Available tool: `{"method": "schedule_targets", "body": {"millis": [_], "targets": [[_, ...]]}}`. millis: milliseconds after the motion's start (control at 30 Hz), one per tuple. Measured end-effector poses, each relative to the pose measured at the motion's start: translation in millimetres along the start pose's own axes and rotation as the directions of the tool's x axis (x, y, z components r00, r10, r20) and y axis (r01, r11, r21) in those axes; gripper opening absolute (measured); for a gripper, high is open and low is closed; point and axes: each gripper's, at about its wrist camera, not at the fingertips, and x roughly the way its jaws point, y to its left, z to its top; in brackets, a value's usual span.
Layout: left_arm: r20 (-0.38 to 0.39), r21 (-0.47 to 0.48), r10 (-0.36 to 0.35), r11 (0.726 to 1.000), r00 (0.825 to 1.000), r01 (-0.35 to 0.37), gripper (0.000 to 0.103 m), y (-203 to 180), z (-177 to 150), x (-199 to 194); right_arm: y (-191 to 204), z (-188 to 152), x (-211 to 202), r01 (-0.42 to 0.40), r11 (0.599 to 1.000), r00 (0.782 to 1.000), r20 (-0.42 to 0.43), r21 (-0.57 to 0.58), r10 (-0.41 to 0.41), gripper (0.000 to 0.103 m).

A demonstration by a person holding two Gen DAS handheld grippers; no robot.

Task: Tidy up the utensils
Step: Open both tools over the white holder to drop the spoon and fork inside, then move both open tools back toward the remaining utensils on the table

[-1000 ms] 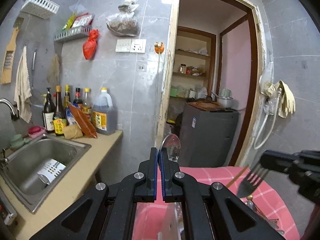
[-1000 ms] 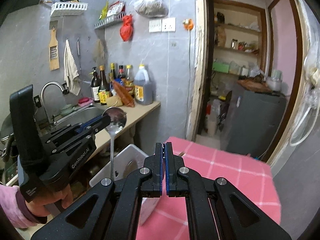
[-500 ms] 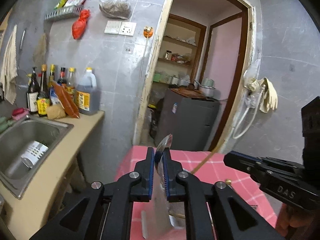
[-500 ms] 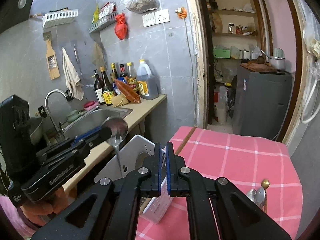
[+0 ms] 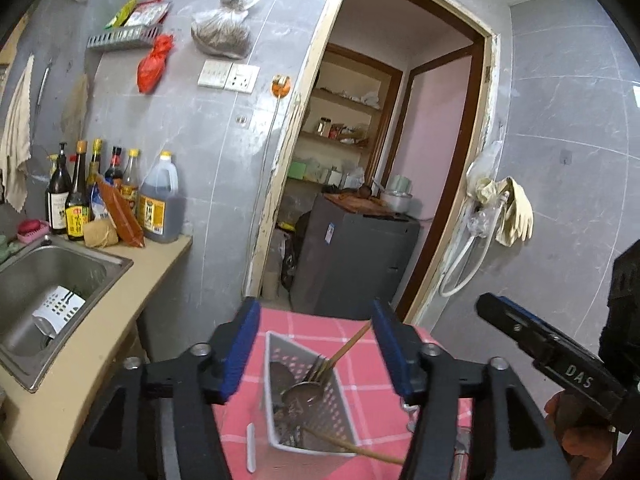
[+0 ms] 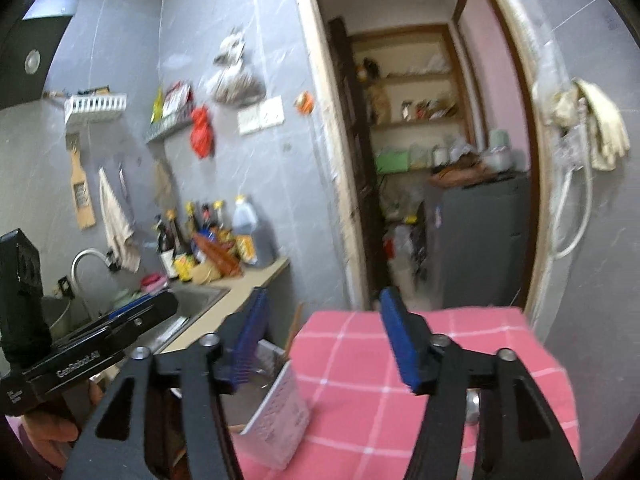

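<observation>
With both the left gripper point(image 5: 312, 344) and right gripper point(image 6: 320, 338) having just opened, empty, the white perforated plastic utensil basket point(image 5: 280, 364) on the pink checked bench point(image 5: 384, 396), crowded with a metal spoon point(image 5: 298, 394), fork and wooden chopsticks point(image 5: 348, 346), could tip if a gripper snags those protruding chopsticks.

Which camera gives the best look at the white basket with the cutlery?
The left wrist view: it looks down into the basket, showing a spoon, a fork and chopsticks inside. The right wrist view is blurred and shows only the basket's outer wall.
</observation>
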Motion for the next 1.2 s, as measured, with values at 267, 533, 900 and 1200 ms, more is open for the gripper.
{"method": "schedule_targets", "body": {"millis": [267, 533, 900, 1200], "targets": [[0.059, 0.068, 0.008, 0.998, 0.998, -0.012, 0.1, -43, -4, -19, -39, 7, -52, 0.092, 0.995, 0.989, 0.114, 0.029, -0.095, 0.091], [0.055, 0.151, -0.023, 0.988, 0.998, 0.015, 0.102, -89, -25, -24, -82, -9, -89, 0.176, 0.984, 0.973, 0.143, 0.033, -0.179, 0.101], [-0.027, 0.222, -0.072, 0.972, 0.997, 0.076, 0.102, -145, -72, -9, -152, -49, -100, 0.251, 0.965, 0.966, 0.039, 0.072, -0.254, 0.101], [-0.151, 0.285, -0.059, 0.953, 0.987, 0.1, 0.102, -167, -120, 21, -195, -99, -81, 0.226, 0.968, 0.971, -0.102, 0.113, -0.215, 0.101]]}}
